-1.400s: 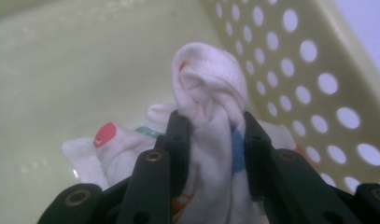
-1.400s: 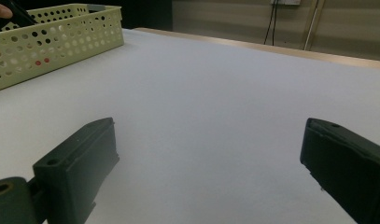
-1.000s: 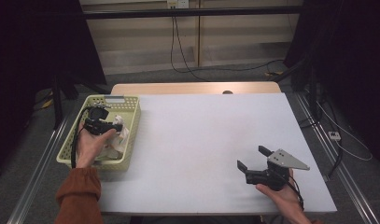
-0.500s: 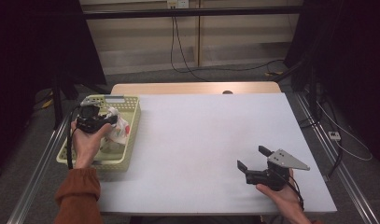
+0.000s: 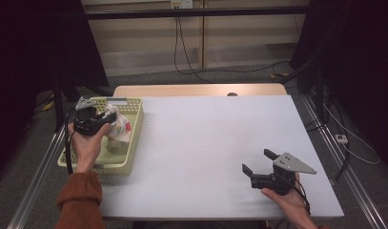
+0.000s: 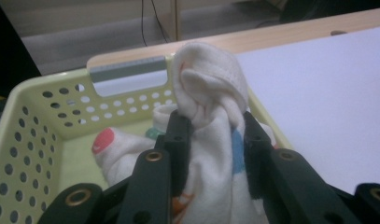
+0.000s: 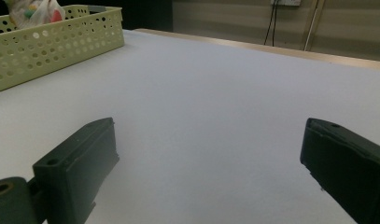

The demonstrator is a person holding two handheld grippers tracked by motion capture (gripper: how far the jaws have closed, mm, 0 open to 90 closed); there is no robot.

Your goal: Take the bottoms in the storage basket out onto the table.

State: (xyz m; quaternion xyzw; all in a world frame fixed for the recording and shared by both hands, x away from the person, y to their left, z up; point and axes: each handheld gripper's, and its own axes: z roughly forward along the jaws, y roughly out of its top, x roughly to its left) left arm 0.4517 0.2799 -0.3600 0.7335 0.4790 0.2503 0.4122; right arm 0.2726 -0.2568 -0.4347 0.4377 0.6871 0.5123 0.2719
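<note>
sock [image 6: 211,107] | clamped between left tool [image 6: 211,135] jaws | above basket [image 6: 33,140]

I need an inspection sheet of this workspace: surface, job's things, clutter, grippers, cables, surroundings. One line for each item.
Surface: white table, bare in the middle, wooden strip at the far edge.
Job's things: white patterned sock bunched between the left gripper's jaws, above the yellow basket; more cloth lies inside the basket.
Clutter: nothing seen.
Grippers: left gripper shut on the sock; right gripper open, nothing between its jaws, low over the table.
Cables: black wires on the floor behind the table.
Surroundings: dark curtains at both sides, pale wall behind.
</note>
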